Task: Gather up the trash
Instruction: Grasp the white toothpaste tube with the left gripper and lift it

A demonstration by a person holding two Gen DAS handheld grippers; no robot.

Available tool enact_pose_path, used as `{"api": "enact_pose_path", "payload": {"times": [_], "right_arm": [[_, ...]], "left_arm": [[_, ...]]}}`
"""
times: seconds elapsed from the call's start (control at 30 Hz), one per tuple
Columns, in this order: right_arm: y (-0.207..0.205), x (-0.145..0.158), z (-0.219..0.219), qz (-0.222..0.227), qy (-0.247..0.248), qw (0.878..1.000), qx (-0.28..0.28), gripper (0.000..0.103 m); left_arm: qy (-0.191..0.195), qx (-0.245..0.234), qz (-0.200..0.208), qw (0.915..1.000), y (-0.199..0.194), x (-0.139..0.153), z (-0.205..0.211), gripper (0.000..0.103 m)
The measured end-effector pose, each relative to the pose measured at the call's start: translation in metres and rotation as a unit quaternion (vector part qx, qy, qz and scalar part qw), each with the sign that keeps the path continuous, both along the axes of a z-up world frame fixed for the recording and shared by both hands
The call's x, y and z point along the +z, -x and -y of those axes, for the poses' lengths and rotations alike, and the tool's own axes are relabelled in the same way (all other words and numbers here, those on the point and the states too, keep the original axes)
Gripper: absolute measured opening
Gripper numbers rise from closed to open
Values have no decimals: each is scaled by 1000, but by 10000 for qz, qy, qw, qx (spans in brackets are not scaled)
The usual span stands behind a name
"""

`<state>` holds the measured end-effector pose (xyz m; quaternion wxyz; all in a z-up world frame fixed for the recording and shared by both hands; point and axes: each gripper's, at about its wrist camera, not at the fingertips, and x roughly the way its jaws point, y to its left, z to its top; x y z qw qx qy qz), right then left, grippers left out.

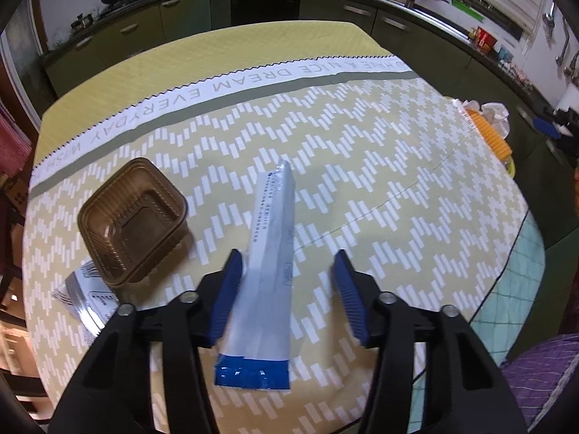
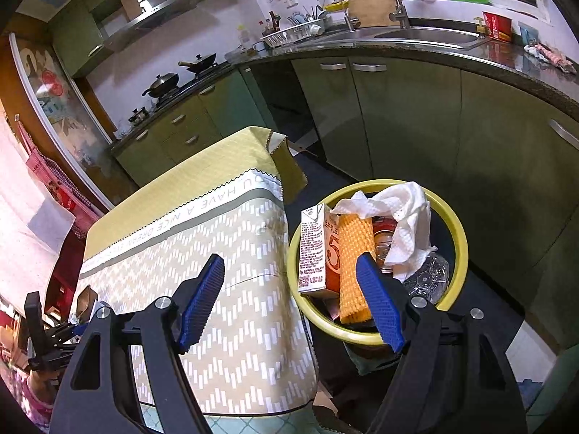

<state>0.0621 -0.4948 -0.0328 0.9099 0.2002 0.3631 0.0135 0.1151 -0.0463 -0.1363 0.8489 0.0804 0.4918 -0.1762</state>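
Here, both grippers hang spread and empty — one over a wrapper, one over the bin.

Between the parted fingers of the left gripper [image 1: 287, 289] lies a long white wrapper [image 1: 266, 253] with a blue end, flat on the patterned counter [image 1: 398, 188] and close against the left pad; whether it touches is unclear. Just left of that gripper sits a brown plastic tray [image 1: 132, 217], resting partly on a crumpled silver-white packet [image 1: 85, 296]. The right gripper [image 2: 289, 300], fingers wide apart and holding nothing, hovers at the counter's edge — ahead and below its right finger stands the yellow-rimmed trash bin [image 2: 459, 246], holding a milk carton [image 2: 320, 249], an orange ribbed piece [image 2: 356, 267], a crumpled paper towel [image 2: 401, 217] and clear plastic [image 2: 430, 275].
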Motion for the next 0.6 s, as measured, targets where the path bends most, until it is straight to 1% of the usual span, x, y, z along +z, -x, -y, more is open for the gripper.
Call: {"api": "enact_pose_path", "payload": {"times": [0.13,0.27,0.5,0.6], "right_arm": [[0,0,1,-9,-24,10000,15,75],[2,1,2,-3,-38,10000,32,75],[4,3,4,60,-62,10000,-1,75],[6,2,7,74,-84,9999,-38,75]], "left_arm": [[-40,50,35,10000,2,1,-3,38],[-89,51,68,9999,5,2,-4,25],[-23,-53,81,10000,10,6,-3,20],[-27,-218,197,9996,15,16,5,20]]}}
